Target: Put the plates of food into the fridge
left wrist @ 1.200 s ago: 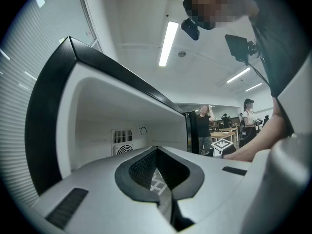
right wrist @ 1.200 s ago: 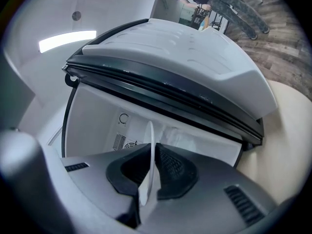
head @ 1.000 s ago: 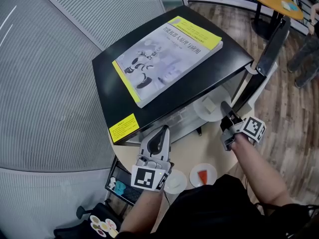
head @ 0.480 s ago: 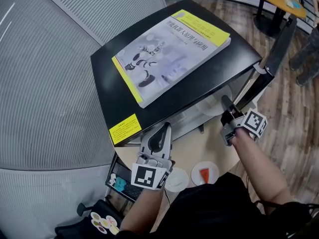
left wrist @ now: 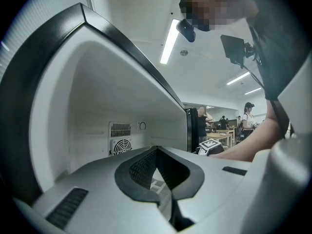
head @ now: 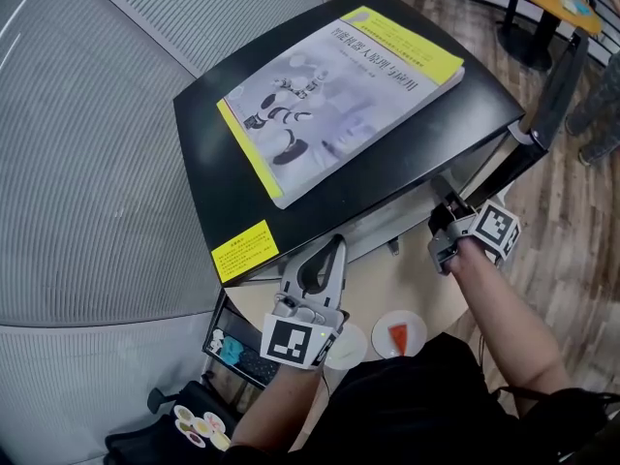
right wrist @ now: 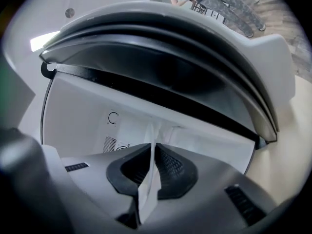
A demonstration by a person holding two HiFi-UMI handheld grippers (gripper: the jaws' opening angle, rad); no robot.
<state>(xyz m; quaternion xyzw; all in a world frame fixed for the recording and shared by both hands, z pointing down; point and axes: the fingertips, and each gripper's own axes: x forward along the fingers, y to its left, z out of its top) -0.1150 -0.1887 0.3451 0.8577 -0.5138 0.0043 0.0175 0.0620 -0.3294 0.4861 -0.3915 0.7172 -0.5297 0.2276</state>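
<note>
Step in hand: loading a plate. The right tongs [right wrist: 152, 152] are clamped on the thin rim of a white plate [right wrist: 147, 191], which reaches into the open fridge [head: 208, 163]. The left tongs [left wrist: 156, 149] are closed on nothing, at the fridge mouth. In my judgement, the next move is to set the plate down level inside, release and withdraw. A plate with red food [head: 398, 336] waits on the surface [head: 431, 294] in front of the fridge.

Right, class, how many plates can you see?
3. One plate with red food on the table; a plain plate beside it, partly behind the left hand-held gripper; a third plate, edge-on, in the right hand-held gripper. More may be hidden.
</note>
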